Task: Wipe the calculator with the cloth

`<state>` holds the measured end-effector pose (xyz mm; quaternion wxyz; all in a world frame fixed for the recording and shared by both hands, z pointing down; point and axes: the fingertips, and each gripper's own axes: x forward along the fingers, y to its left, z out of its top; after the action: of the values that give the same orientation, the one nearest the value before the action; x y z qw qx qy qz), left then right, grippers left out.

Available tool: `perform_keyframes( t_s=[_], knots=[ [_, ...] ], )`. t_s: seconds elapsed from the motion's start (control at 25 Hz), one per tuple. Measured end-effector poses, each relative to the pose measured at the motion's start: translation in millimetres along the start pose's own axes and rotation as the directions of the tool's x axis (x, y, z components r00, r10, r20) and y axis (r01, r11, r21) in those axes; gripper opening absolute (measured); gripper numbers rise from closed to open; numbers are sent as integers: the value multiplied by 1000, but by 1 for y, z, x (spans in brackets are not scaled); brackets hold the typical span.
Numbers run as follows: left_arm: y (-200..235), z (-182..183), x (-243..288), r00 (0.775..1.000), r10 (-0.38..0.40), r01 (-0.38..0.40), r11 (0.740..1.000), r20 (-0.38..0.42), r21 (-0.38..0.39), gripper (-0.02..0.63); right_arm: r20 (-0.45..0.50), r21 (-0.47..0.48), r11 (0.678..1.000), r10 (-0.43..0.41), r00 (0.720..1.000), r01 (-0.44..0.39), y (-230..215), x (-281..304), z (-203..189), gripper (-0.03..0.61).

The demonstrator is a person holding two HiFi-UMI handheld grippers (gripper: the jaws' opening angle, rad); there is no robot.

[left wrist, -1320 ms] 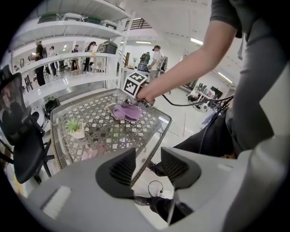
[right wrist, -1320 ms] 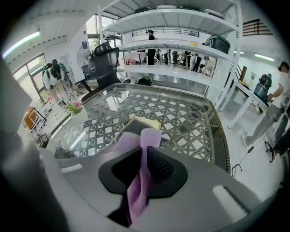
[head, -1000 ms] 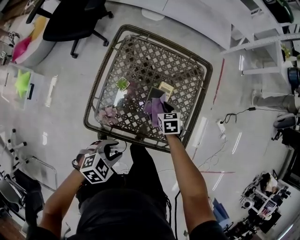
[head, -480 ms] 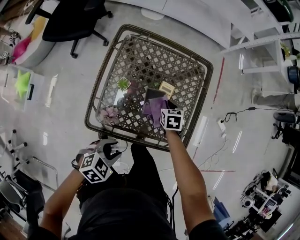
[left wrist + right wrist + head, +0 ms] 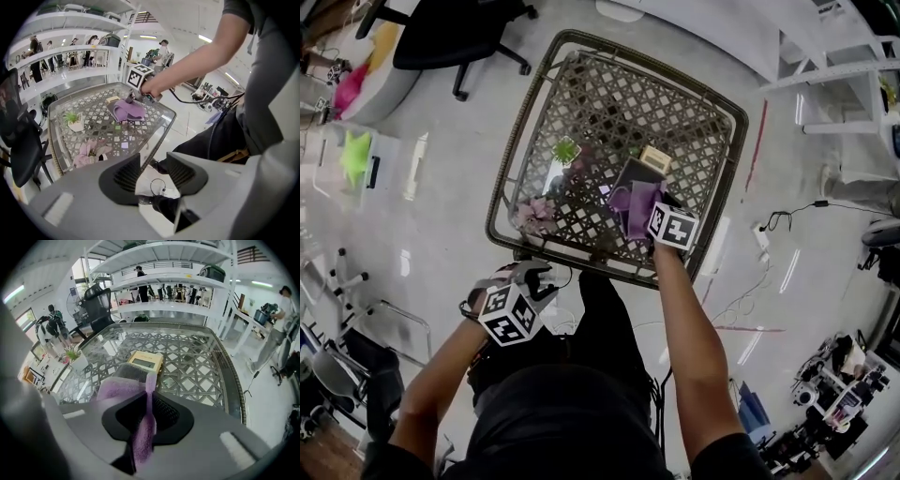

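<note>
Nearest, the left hand-held gripper (image 5: 153, 164) hangs just off the table's (image 5: 581, 258) near edge, jaws apart, nothing btwn them. The right hand-held gripper (image 5: 150, 404) is pinched shut on 1 purple cloth (image 5: 119, 389), which lies over the near end of 1 calculator (image 5: 145, 363). It lies flat on the glass-and-lattice top, long way pointing away from the person, screen end far. Past it: 1 small plant (image 5: 566, 150), shiny grey floor, 1 black chair (image 5: 450, 37), white shelves (image 5: 159, 282).
</note>
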<state>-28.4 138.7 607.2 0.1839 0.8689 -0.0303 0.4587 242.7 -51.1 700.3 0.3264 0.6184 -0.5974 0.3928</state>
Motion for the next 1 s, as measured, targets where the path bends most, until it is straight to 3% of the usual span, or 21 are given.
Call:
perform_keyframes(
  t_s=[0.2, 0.6, 1.0],
  knots=[
    [-3, -24, 9, 995, -16, 23, 997, -96, 79, 229, 16, 55, 998, -12, 1000, 11, -2, -1, -7, 37],
    [-10, -15, 5, 998, -13, 18, 997, -56, 82, 229, 9, 28, 1000, -4, 1000, 4, 4, -3, -9, 37],
    [-25, -18, 0, 999, 0, 5, 995, -47, 95, 229, 18, -33, 996, 87, 996, -86, 42, -15, -19, 37]
  ],
)
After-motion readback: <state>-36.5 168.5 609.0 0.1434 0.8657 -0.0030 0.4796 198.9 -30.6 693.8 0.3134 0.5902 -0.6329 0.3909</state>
